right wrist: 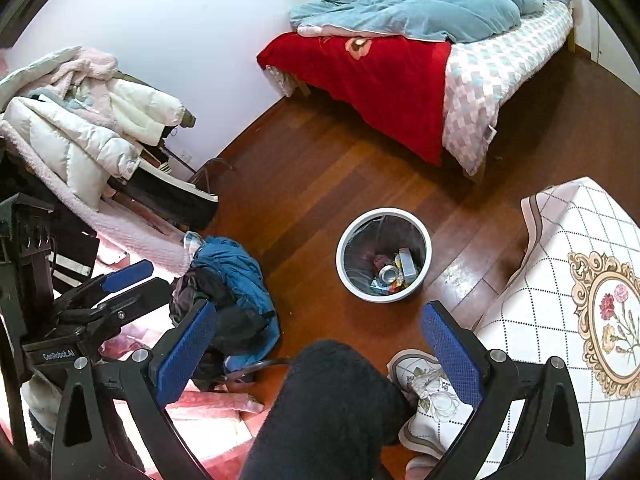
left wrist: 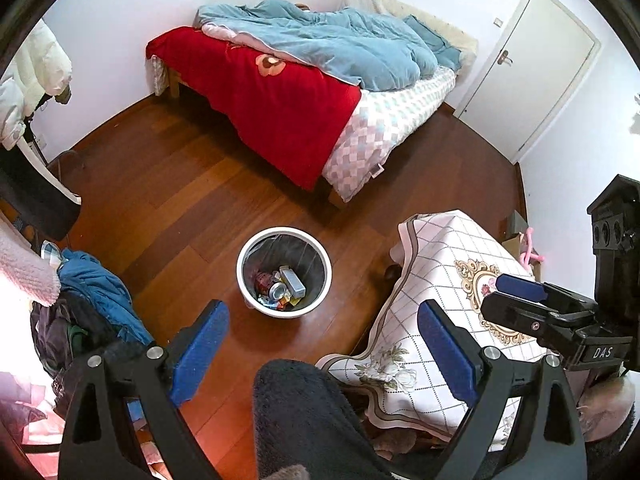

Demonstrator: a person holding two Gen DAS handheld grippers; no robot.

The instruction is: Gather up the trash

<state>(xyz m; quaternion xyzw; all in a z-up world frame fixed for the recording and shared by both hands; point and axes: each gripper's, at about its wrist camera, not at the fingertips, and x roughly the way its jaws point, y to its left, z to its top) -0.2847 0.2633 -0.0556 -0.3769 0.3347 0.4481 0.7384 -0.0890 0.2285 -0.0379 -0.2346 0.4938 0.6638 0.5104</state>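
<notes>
On floor — upright trash bin [left wrist: 284, 272], mouth upward.

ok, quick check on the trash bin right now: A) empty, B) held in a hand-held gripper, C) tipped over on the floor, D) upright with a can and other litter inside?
D: the trash bin stands upright on the wooden floor with a can and other litter at its bottom, while both the left hand-held gripper and the right hand-held gripper are open and empty.
</notes>
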